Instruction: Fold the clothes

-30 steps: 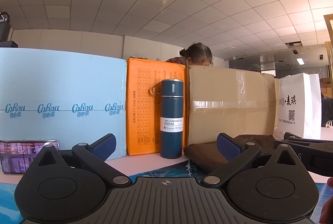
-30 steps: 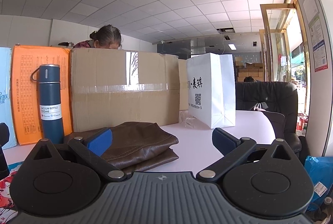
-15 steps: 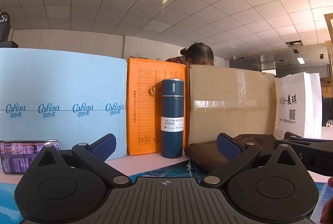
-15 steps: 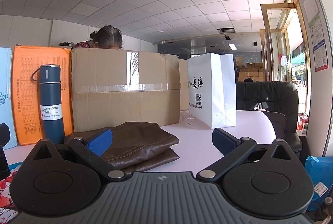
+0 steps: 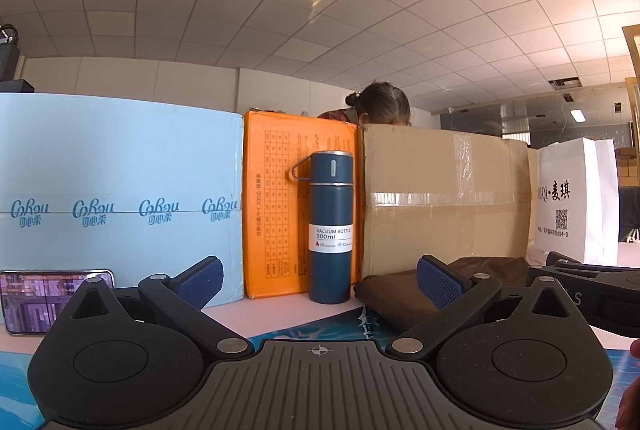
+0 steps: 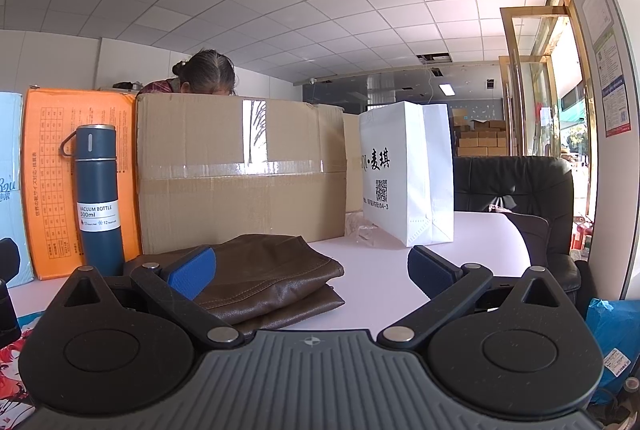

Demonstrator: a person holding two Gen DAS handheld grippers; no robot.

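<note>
Lying folded on the white table, the brown garment sits just ahead of the right gripper, toward its left finger; the blue pad of that finger overlaps the cloth in the picture, though whether it touches cannot be told. Both fingers of the right gripper are spread wide apart and hold nothing. The left gripper is likewise spread wide and empty, and from it the same garment lies ahead and to the right, partly hidden behind its right finger.

Beyond the cloth a dark blue bottle stands upright on the table, just in front of an orange box and beside a taped cardboard box. A white paper bag stands to the right of the cardboard box. Behind the boxes a person's head shows above the top edge.

Only the left wrist view shows the large pale blue box and a phone propped at its foot, plus part of the right gripper's black body at the right edge. Only the right wrist view shows the black chair past the table's end, and the glass doors behind it.
</note>
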